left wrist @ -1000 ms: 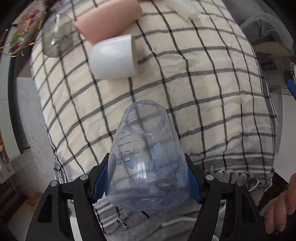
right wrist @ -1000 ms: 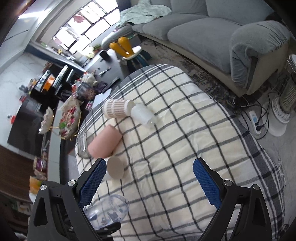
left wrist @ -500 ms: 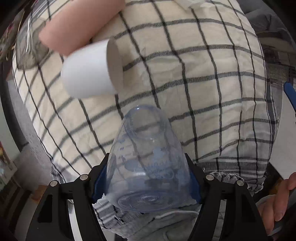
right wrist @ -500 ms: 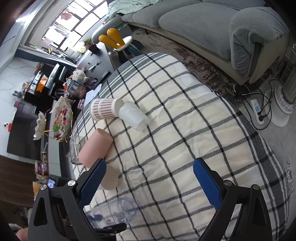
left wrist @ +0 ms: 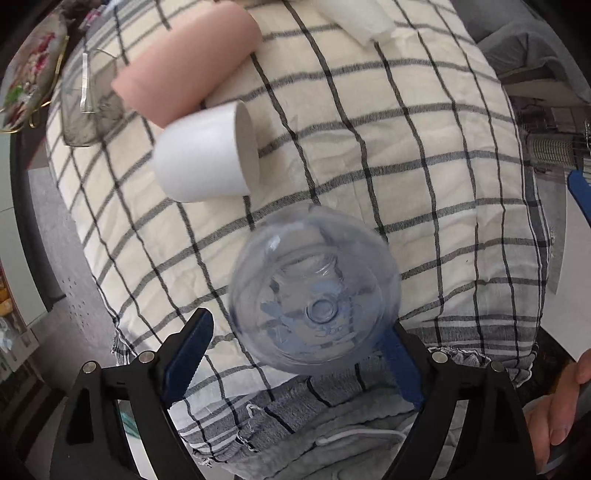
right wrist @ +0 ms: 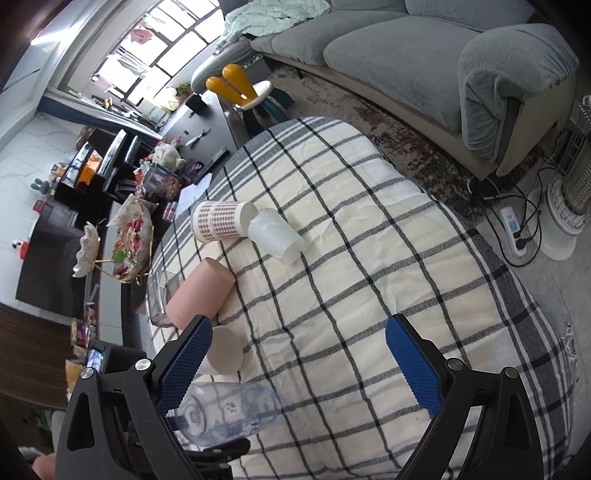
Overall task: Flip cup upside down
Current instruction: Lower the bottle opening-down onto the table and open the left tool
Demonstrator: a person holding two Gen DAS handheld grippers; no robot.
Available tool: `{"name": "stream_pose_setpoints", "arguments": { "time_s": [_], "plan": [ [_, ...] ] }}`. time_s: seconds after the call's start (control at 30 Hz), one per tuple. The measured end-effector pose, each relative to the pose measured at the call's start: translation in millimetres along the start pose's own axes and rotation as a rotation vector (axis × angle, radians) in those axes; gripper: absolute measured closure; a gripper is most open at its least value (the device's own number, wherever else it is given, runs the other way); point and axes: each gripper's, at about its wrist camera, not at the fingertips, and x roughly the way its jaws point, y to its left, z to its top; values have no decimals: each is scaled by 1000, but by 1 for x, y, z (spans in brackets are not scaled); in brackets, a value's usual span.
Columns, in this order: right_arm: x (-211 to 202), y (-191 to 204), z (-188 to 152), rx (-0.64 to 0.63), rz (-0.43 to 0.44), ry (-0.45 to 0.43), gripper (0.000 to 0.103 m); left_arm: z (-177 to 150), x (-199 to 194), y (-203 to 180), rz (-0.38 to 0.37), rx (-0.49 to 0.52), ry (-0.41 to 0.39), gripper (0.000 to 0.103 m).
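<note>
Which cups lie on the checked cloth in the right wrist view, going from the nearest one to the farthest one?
clear plastic cup beside the left tongs → white cup → pink cup → translucent white cup → brown-checked cup

Clear cup [left wrist: 316,291] motion-blurred in left view; contact with left gripper [left wrist: 295,354] pads unclear. Right view: cup base hidden behind right gripper [right wrist: 299,354] finger. Frosted cup [left wrist: 356,16] cut by top edge. Glass dish [left wrist: 83,99] blurred, partly behind pink cup [left wrist: 184,62].
</note>
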Motion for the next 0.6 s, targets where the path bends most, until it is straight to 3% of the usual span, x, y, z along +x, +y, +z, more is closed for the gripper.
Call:
{"name": "stream_pose_setpoints", "arguments": {
  "time_s": [0.27, 0.4, 0.6],
  "plan": [
    [-31, 7, -20, -57, -4, -61, 8, -43, -26, 6, 23, -21, -220, 14],
    [-45, 17, -36, -113, -7, -94, 8, -75, -39, 16, 30, -71, -378, 12],
    [-67, 42, -70, -276, -36, -201, 8, -129, -55, 24, 212, -158, -722, 5]
  ]
}}
